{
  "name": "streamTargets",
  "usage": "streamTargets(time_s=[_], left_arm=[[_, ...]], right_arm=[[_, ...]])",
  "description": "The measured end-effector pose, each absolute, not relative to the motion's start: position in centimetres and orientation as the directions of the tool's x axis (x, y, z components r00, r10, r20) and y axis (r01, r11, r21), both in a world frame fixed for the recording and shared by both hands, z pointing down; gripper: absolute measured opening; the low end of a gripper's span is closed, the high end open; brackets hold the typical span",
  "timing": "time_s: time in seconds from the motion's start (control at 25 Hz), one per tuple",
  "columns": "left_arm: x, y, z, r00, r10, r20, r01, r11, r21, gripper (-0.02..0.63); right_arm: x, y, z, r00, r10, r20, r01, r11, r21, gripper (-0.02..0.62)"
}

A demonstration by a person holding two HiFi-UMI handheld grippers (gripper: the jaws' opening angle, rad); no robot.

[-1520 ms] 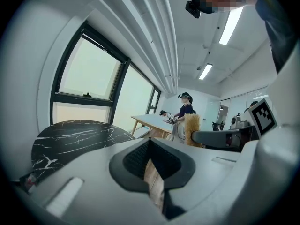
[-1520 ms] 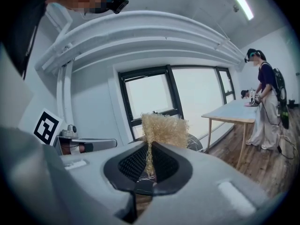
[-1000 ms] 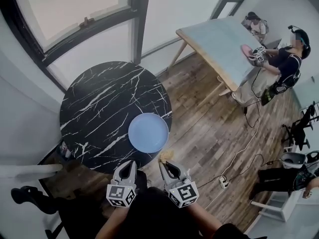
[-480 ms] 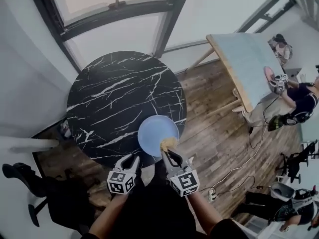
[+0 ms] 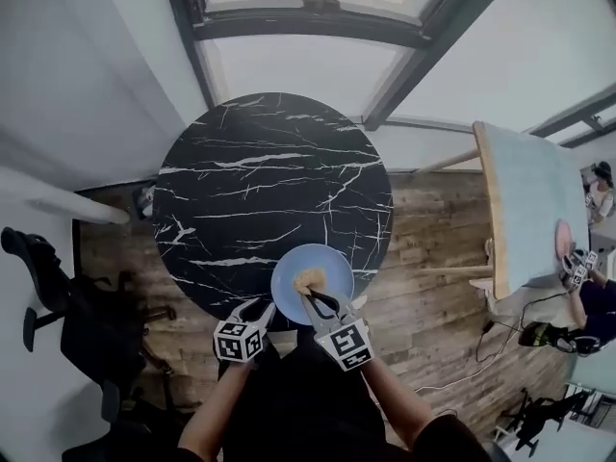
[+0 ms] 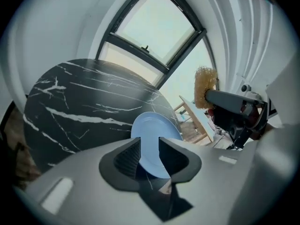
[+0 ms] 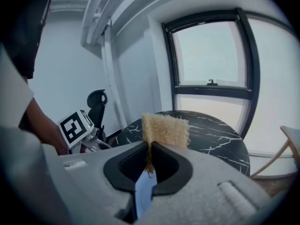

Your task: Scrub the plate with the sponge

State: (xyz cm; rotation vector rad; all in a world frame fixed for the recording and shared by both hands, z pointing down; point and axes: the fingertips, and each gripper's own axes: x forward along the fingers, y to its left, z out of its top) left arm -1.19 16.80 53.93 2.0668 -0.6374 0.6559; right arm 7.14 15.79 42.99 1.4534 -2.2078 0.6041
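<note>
Left gripper (image 5: 261,307) just opened, empty, beside the plate (image 5: 339,269); right gripper (image 5: 311,295) brought its pinched sponge (image 5: 309,279) down, probably touching.

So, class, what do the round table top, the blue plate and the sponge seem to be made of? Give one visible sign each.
The table top looks like polished black marble or a marble-look surface: white veins, soft sheen. The plate is smooth and pale blue, plastic or glazed ceramic; the look leaves it open. The sponge seems coarse tan fibre, loofah-like: frayed, hairy edges.
</note>
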Motion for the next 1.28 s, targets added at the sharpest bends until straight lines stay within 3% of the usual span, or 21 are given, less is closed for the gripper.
streamTargets(time_s=[0.32, 0.64, 1.28], left_arm=[[-0.6, 17.1, 59.6, 0.632, -0.252, 0.733, -0.770, -0.314, 0.556, 0.156], [0.9, 17.2, 63.2, 0.636, -0.213, 0.741, -0.769, -0.256, 0.586, 0.147], [1.8, 16.8, 64.7, 0.658, -0.205, 0.724, -0.751, -0.239, 0.615, 0.035]], right_arm=[[7.0, 15.5, 49.4, -0.562, -0.511, 0.650, -0.777, 0.597, -0.202, 0.021], [6.4, 16.0, 56.0, -0.599, -0.377, 0.707, -0.704, 0.668, -0.241, 0.021], [4.2, 16.4, 62.7, -0.559, -0.228, 0.797, -0.605, 0.770, -0.204, 0.021]])
